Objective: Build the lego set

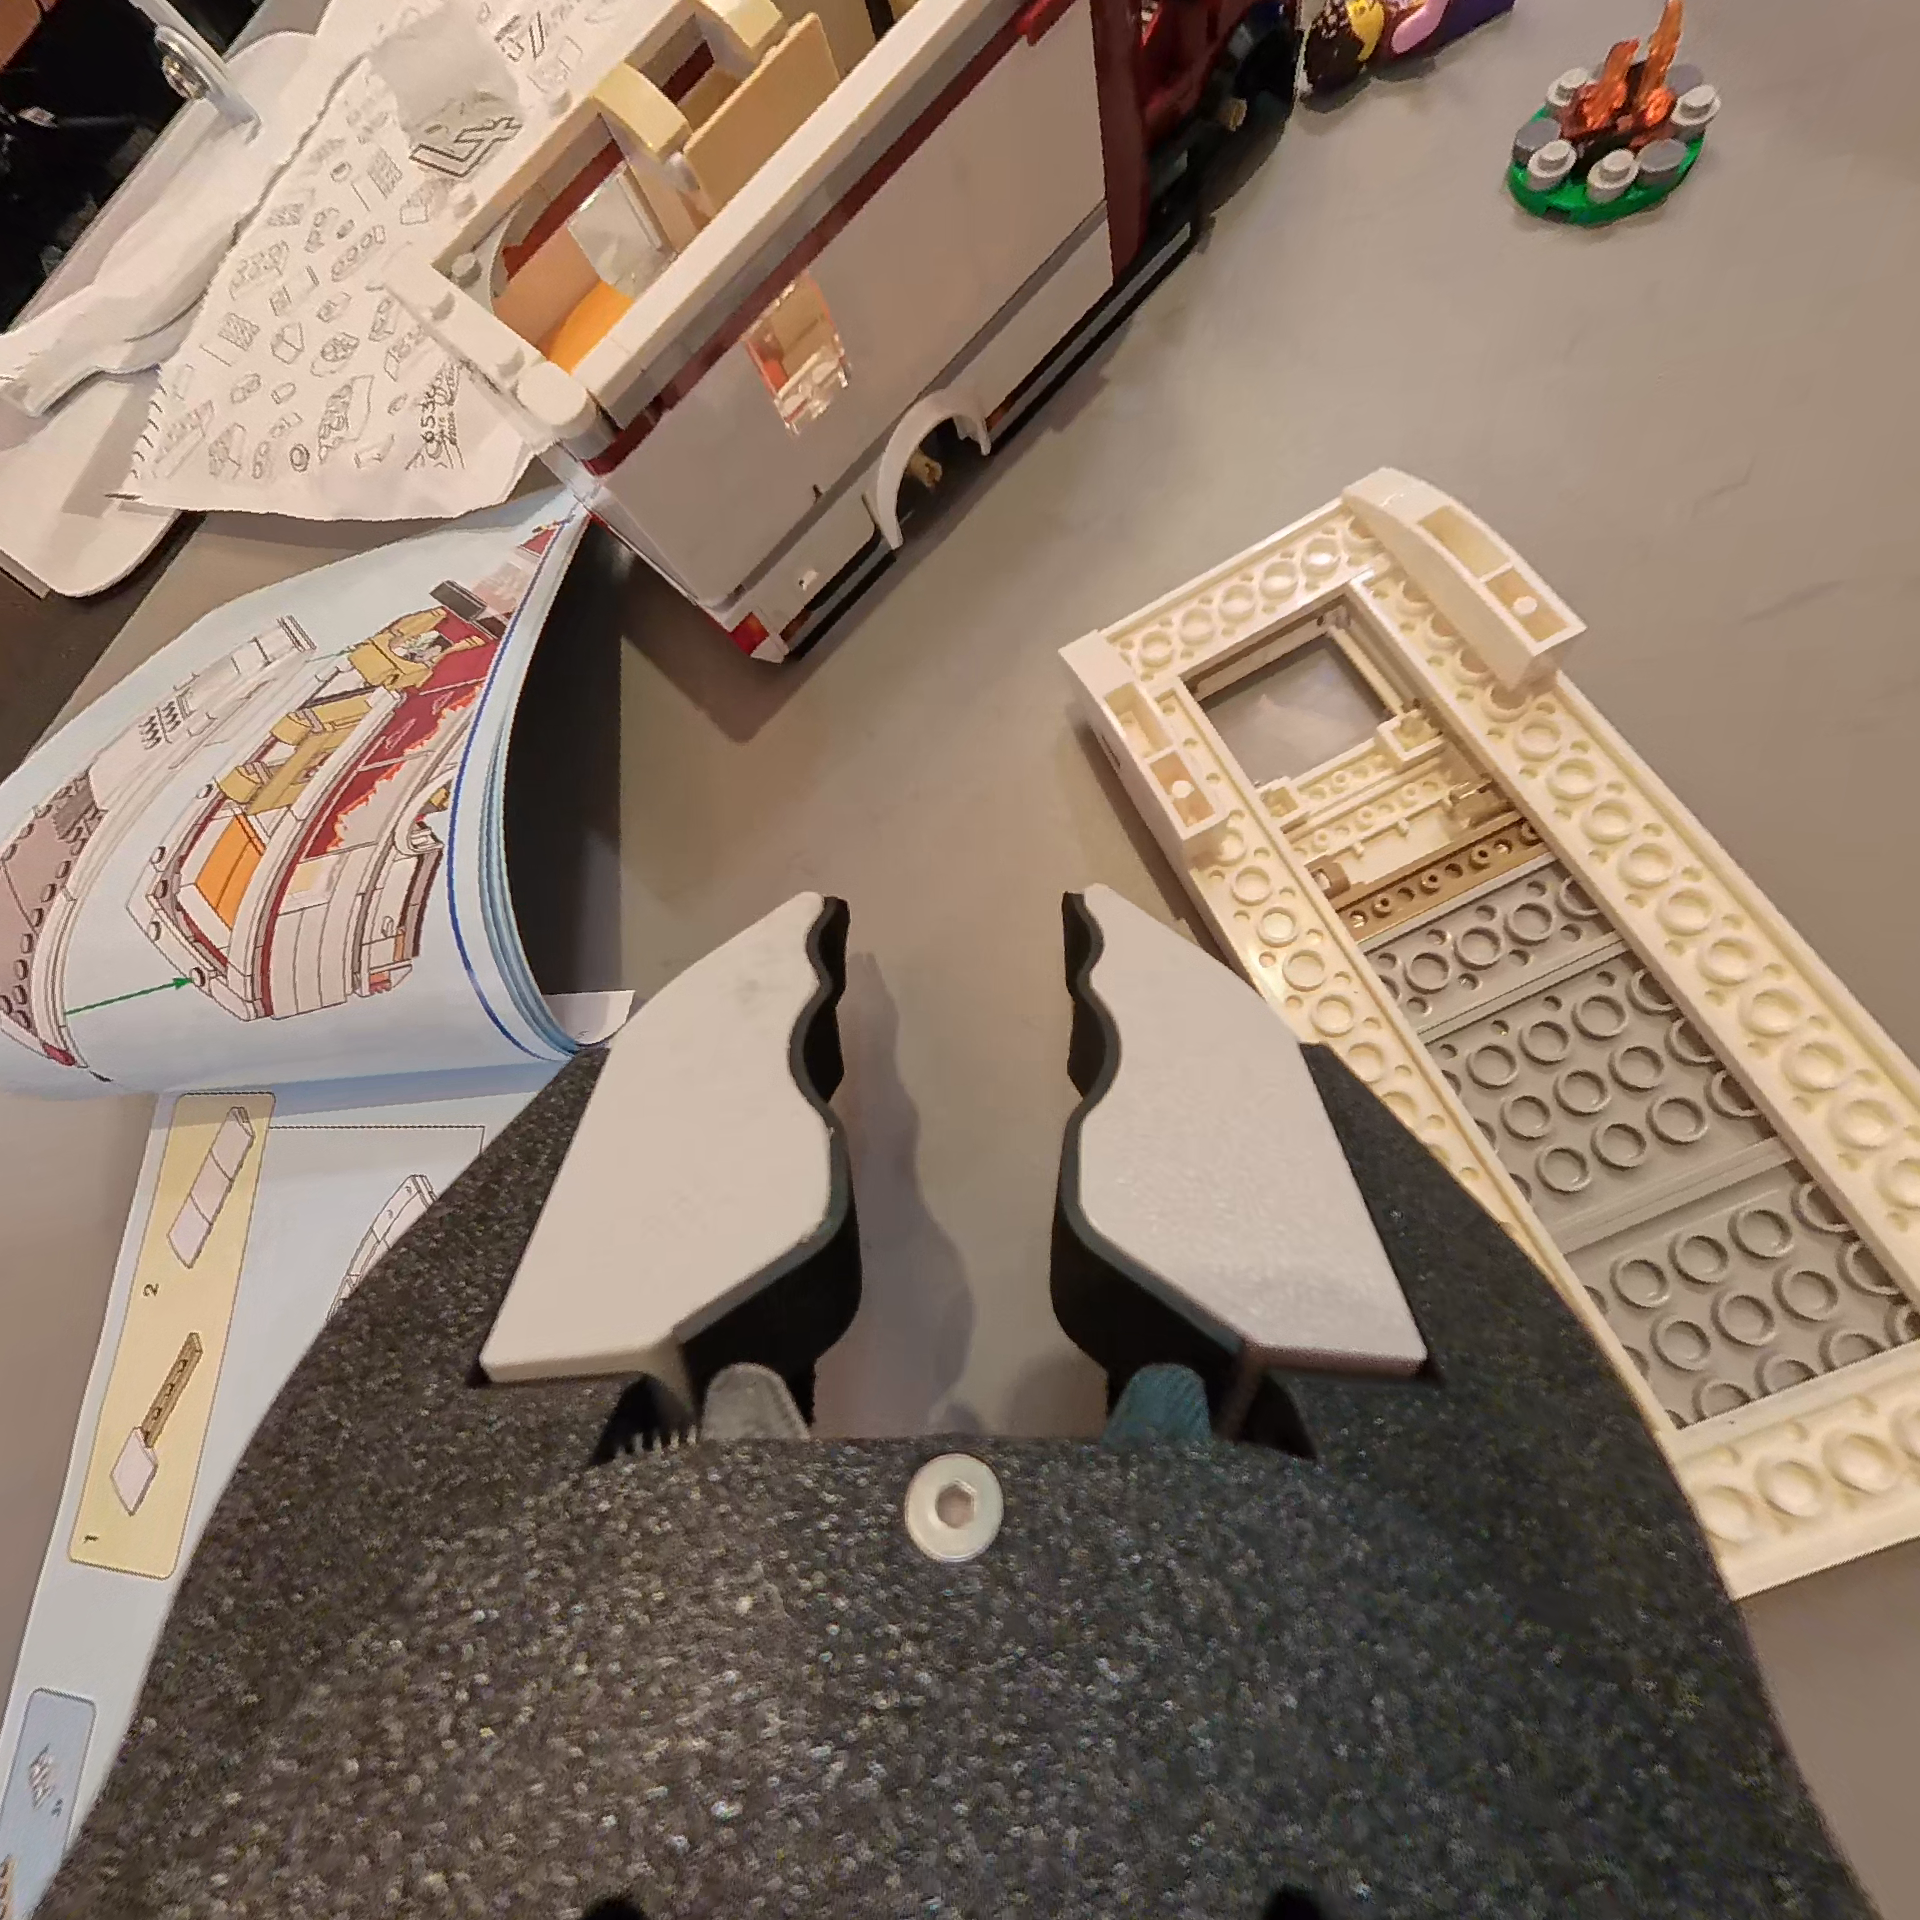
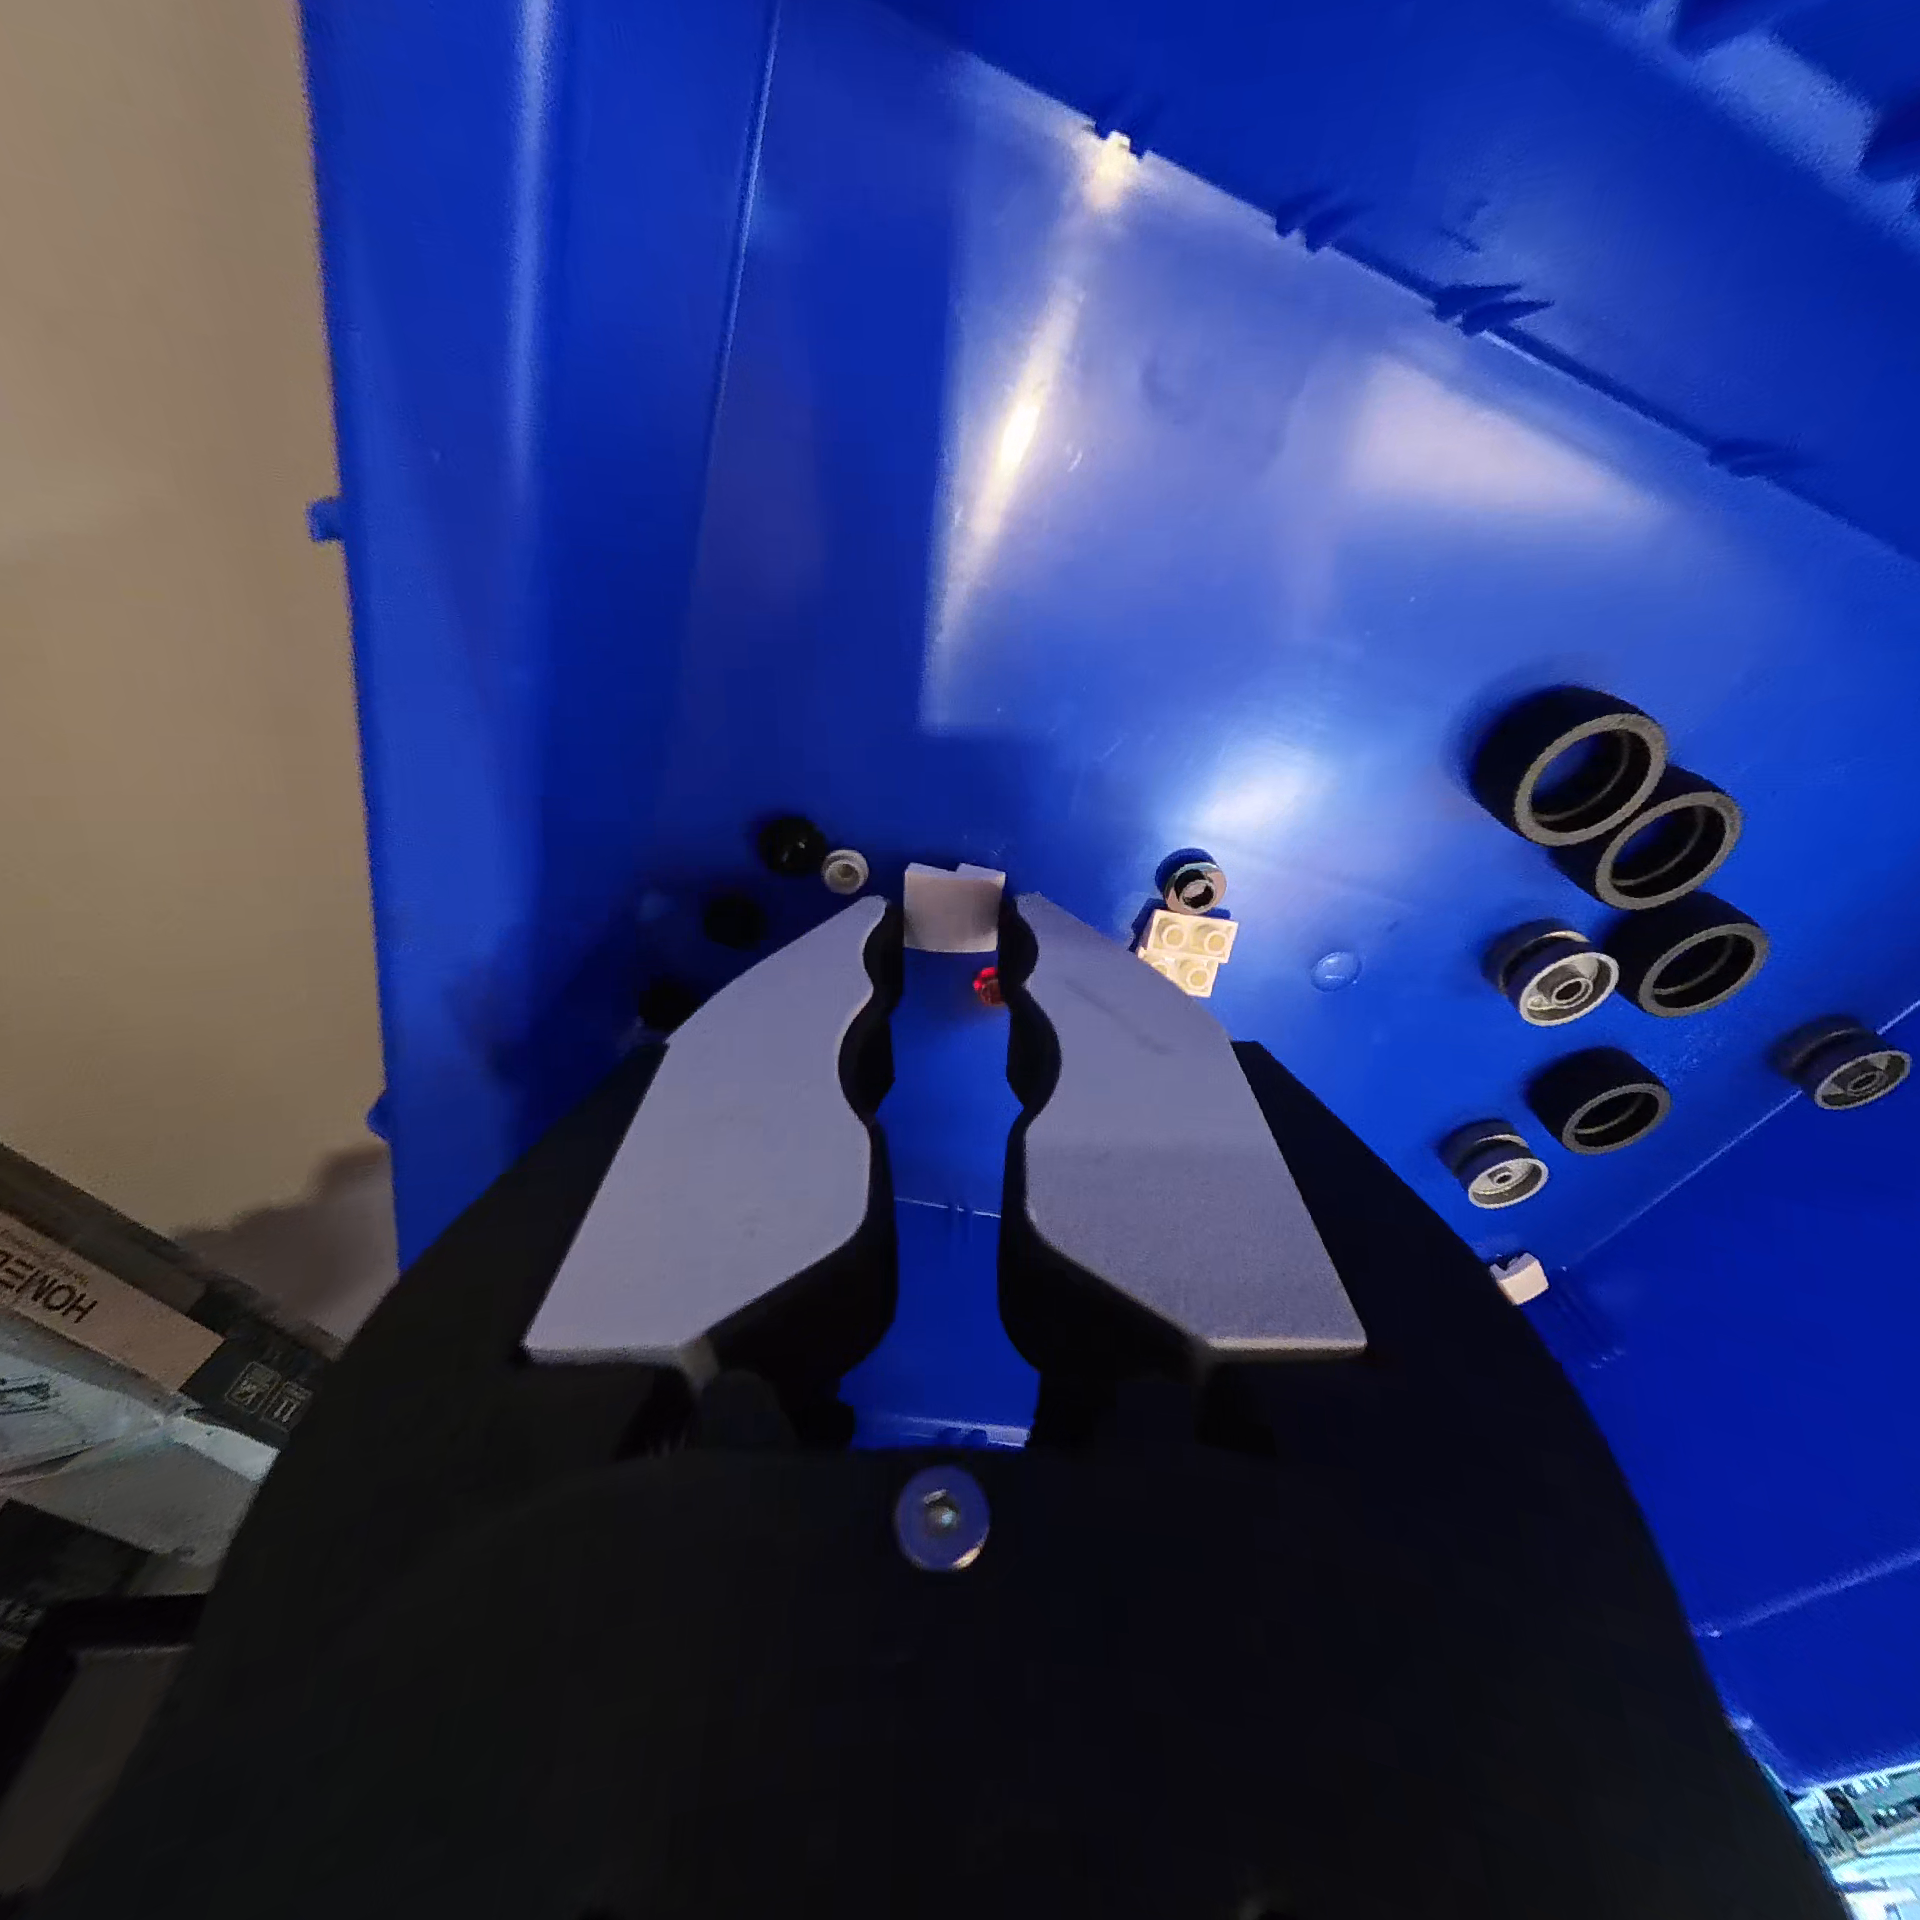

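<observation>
The right tool [image 2: 951, 920] is clenched on a small white curved brick [image 2: 948, 911], both fingertips pressing its sides, inside a blue plastic bin [image 2: 1195, 468]. Just behind the brick lies a tiny red stud [image 2: 987, 985]; to the tool's right sit a cream brick [image 2: 1188, 951] and, farther out, black tyres [image 2: 1621, 821] and grey wheel hubs [image 2: 1553, 971].

The left tool [image 1: 954, 940] hangs released over bare grey tabletop [image 1: 935, 748], nothing between its fingers. An open instruction booklet [image 1: 260, 810] lies to its left, an upturned cream roof panel [image 1: 1507, 1039] to its right, and a white-and-red brick camper van [image 1: 831, 312] ahead.
</observation>
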Demonstrator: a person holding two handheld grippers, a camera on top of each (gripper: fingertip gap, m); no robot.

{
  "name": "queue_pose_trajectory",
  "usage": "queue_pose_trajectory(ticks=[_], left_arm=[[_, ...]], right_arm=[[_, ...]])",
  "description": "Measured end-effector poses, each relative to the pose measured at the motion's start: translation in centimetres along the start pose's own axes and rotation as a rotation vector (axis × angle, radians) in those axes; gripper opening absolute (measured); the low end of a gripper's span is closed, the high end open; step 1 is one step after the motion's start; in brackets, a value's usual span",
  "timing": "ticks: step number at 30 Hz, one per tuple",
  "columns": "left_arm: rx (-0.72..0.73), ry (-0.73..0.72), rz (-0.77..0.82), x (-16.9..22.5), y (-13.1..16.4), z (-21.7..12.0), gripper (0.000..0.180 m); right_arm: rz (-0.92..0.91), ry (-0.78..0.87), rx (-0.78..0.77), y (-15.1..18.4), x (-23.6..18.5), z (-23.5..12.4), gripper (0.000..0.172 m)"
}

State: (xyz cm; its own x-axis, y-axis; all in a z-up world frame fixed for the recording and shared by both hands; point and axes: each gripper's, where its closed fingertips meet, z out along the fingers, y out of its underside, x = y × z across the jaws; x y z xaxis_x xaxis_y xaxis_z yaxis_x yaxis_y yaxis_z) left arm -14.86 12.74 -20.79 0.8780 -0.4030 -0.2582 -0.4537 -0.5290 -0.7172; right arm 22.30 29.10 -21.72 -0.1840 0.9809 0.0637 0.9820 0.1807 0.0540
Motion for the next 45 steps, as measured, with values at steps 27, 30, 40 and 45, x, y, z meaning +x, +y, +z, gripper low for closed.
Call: queue_pose_trajectory(ticks=[27,30,40,45], left_arm=[[0.000,-0.001,0.000,0.0,0.0,0.0,0.041],[0.000,-0.002,0.004,0.0,0.0,0.0,0.041],[-0.001,0.001,-0.009,-0.1,0.0,0.0,0.041],[-0.001,0.004,0.001,0.1,0.0,0.0,0.041]], right_arm=[[-0.122,0.078,0.366,-7.1,-8.4,-7.6,0.021],[0.045,0.163,0.326,-3.8,-1.6,-7.7,0.021],[0.230,0.012,-0.013,2.0,4.0,0.3,0.040],[0.223,-0.055,0.010,0.6,3.2,0.4,0.019]])
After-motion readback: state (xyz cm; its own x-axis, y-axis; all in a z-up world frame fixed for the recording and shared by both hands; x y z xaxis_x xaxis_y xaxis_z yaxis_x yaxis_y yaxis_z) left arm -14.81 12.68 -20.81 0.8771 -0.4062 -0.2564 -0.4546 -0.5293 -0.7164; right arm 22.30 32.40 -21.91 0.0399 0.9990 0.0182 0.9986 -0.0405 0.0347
